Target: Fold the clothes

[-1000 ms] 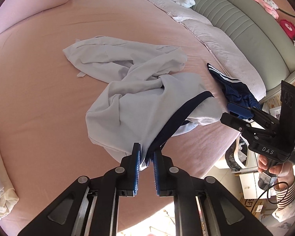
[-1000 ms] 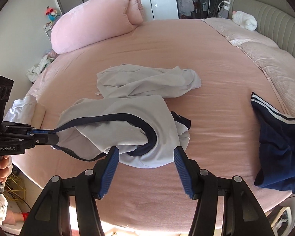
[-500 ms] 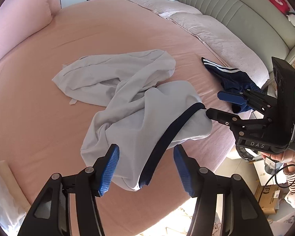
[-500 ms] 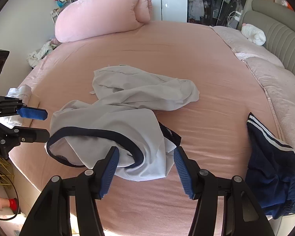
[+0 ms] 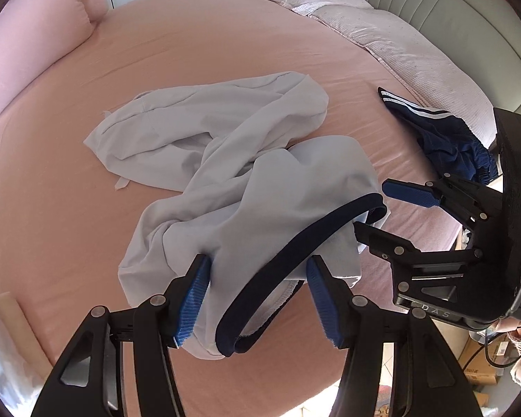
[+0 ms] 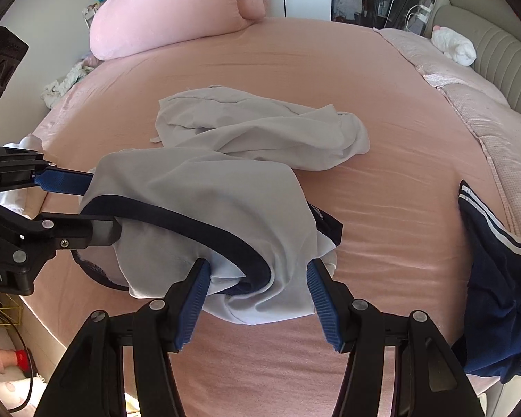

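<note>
Only the right wrist view shows the rolled pink pillow [image 6: 177,10]. Pale grey trousers [image 5: 225,160] lie crumpled on the pink bed [image 5: 52,160], their navy waistband [image 5: 295,253] looping between both tools. The left tool [image 5: 257,292] and the right tool [image 6: 258,297] point steeply down – pads apart, gripping nothing.

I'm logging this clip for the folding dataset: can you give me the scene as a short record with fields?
surface: pink bed
main garment: pale grey trousers, crumpled, dark waistband nearest
other garment: navy striped shorts, apart at bed edge
left hand-held gripper: open, waistband between its fingers
right hand-held gripper: open, over other waistband end
folded yet: no
</note>
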The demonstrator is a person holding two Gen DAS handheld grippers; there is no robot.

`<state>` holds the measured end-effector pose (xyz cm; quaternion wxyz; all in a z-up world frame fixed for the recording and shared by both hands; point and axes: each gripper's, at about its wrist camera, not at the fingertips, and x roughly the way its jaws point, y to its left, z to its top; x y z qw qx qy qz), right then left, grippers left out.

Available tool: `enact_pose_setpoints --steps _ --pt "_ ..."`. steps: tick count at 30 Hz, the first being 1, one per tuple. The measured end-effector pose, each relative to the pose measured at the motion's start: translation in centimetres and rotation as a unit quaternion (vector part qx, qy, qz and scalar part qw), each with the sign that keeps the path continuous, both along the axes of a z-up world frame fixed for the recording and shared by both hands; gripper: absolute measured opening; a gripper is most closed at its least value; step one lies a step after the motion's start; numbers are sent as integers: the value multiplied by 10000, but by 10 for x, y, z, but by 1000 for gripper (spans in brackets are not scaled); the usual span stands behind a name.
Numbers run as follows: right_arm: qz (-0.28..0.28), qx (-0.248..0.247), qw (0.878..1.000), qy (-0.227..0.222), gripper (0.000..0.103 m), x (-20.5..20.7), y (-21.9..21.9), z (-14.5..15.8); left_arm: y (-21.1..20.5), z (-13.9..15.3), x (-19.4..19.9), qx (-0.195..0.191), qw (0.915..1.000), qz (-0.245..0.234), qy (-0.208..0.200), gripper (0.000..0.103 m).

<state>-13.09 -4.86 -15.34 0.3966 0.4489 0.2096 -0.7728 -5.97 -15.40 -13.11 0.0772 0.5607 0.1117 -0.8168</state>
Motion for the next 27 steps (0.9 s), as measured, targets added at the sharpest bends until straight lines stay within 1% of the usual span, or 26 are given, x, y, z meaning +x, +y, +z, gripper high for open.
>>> enact_pose_setpoints --steps 2,3,5,7,10,12,13,14,15,17,18,19,21,24,26,27 --pt "15 68 9996 272 57 2 -3 2 0 1 4 -65 9999 120 -9 55" --pt "35 79 9991 417 57 3 -4 5 0 4 8 -69 9998 180 49 55" --pt "90 6 9972 738 57 6 -4 14 3 13 19 35 9993 205 326 55" --pt "237 -21 9950 970 57 8 -4 22 8 23 30 199 9971 161 716 55" --pt "459 191 9914 1211 57 8 -8 24 19 33 43 529 9906 27 1261 55" --pt "631 418 9868 1432 54 9 -12 19 26 32 46 789 9855 -54 1498 55" --pt "688 481 9859 1447 51 8 -13 16 29 30 46 910 9831 -85 1587 55" --pt "691 495 9870 1364 40 6 -14 13 33 28 46 1006 9807 -136 1671 55" --pt "695 510 9880 1281 25 4 -14 10 36 26 46 1001 9793 -209 1747 55" --pt "589 456 9924 982 10 -4 -13 4 45 22 44 816 9782 -348 1877 55" --pt "515 413 9946 807 7 -8 -12 1 49 20 43 682 9788 -384 1893 55" --pt "441 371 9963 632 7 -12 -11 -2 51 17 41 603 9798 -380 1867 55" --pt "300 244 9987 326 5 -19 -8 -7 52 10 36 546 9819 -323 1785 55" --pt "69 -168 9998 -3 5 -24 1 -5 50 2 32 603 9824 -102 1767 54" --pt "-107 -472 9984 -305 5 -28 7 -3 49 -3 28 532 9832 124 1739 35" --pt "-162 -662 9965 -487 5 -32 10 -1 48 -8 25 626 9831 240 1701 21"
